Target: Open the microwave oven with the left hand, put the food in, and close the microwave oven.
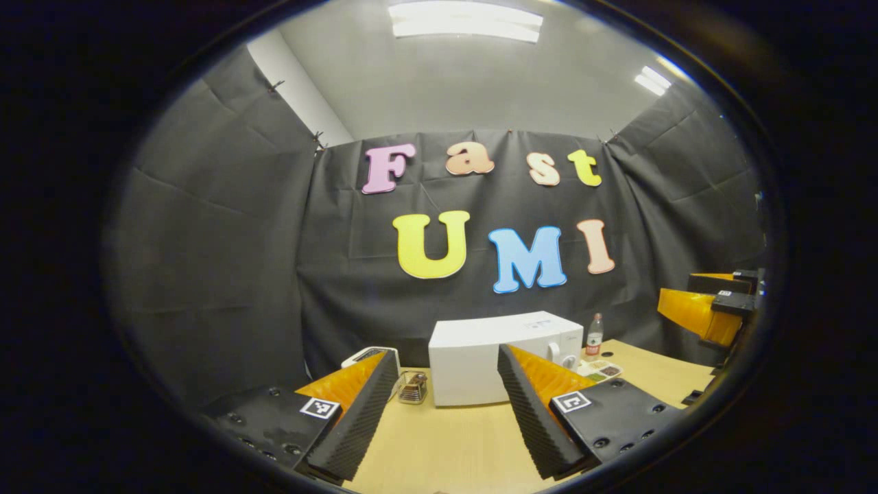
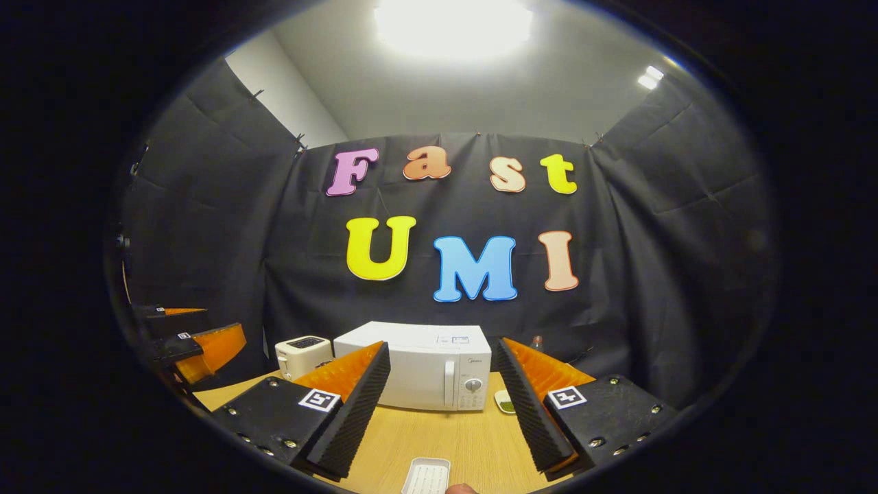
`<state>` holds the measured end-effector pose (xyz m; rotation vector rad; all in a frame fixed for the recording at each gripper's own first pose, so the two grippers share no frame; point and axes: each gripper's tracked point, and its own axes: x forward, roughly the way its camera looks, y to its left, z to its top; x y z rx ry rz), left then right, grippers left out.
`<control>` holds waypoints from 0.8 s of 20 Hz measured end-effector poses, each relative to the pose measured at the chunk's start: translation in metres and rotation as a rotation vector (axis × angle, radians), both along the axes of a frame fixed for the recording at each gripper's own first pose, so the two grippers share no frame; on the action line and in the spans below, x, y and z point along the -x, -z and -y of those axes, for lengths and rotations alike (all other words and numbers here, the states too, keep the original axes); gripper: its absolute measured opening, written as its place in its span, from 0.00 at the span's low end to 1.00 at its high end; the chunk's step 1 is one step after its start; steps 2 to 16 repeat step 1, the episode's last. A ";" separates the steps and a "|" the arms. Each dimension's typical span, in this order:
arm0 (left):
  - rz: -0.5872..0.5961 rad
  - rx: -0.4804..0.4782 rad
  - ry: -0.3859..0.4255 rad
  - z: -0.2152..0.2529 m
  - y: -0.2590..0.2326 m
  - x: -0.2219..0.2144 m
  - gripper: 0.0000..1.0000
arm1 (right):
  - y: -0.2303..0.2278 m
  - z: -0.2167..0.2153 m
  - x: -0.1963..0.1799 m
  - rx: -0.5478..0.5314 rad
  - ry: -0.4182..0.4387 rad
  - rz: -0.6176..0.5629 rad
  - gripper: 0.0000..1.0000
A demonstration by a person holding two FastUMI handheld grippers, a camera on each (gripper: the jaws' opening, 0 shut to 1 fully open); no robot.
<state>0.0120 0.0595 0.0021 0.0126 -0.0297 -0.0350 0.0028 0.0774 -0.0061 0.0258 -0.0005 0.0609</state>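
In the left gripper view, the left gripper point(image 1: 446, 405), its ridged foam jaws spread wide and empty, faces the boxy white microwave oven point(image 1: 504, 357), door closed, on the pale wooden table point(image 1: 439, 446). In the right gripper view, the right gripper point(image 2: 446, 405) gapes equally empty above a ribbed white rectangular tray point(image 2: 426, 476)

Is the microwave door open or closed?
Closed. In the right gripper view the microwave has its door flat against the front, its handle next to the dials, and no inside showing.
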 end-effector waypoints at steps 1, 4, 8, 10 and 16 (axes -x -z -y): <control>-0.001 0.004 -0.003 -0.001 0.000 -0.001 1.00 | -0.001 0.000 -0.001 0.001 0.000 0.003 0.94; -0.001 0.004 -0.003 -0.001 0.000 -0.001 1.00 | -0.001 0.000 -0.001 0.001 0.000 0.003 0.94; -0.001 0.004 -0.003 -0.001 0.000 -0.001 1.00 | -0.001 0.000 -0.001 0.001 0.000 0.003 0.94; -0.001 0.004 -0.003 -0.001 0.000 -0.001 1.00 | -0.001 0.000 -0.001 0.001 0.000 0.003 0.94; -0.001 0.004 -0.003 -0.001 0.000 -0.001 1.00 | -0.001 0.000 -0.001 0.001 0.000 0.003 0.94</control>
